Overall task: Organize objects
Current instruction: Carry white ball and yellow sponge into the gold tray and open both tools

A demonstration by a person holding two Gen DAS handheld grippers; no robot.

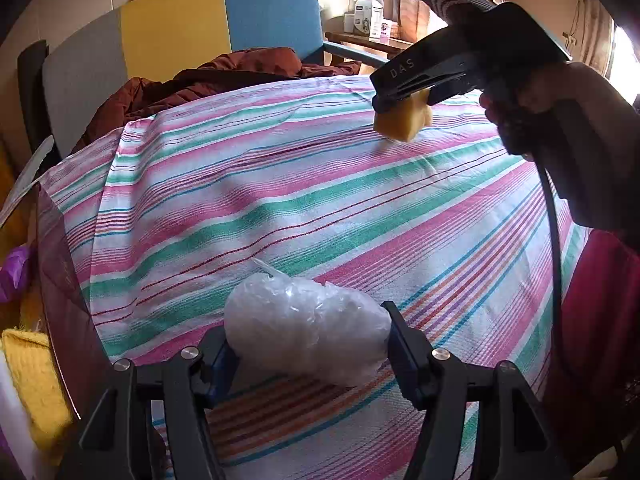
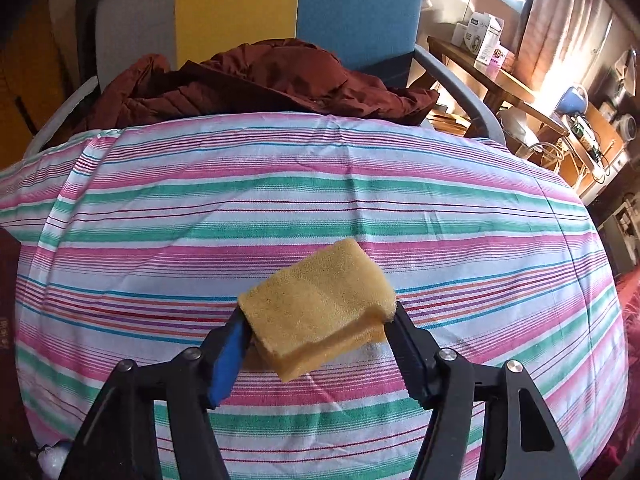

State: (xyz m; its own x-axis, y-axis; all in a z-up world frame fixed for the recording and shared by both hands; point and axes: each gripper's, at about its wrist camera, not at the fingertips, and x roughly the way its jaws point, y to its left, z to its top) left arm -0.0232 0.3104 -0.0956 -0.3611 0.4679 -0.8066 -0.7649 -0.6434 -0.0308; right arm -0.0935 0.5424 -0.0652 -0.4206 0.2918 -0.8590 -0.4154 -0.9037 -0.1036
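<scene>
A crumpled white plastic bag (image 1: 308, 328) rests low on the striped cloth (image 1: 280, 184), and my left gripper (image 1: 308, 334) is shut on it, one pad pressing each side. At the far right of that view a hand (image 1: 560, 96) holds my right gripper (image 1: 404, 110), which grips a yellow sponge (image 1: 402, 122) just over the cloth. From the right wrist camera the sponge (image 2: 320, 308) sits tilted between the two fingers of my right gripper (image 2: 318, 314), squeezed at both ends and slightly folded, above the striped cloth (image 2: 320, 200).
A maroon jacket (image 2: 260, 80) lies heaped behind the cloth against a chair with a yellow and blue back (image 2: 300, 8). A wooden side table with boxes (image 2: 480, 48) stands at the right. Yellow towelling (image 1: 32, 380) lies at the left edge, red fabric (image 1: 596, 312) at the right.
</scene>
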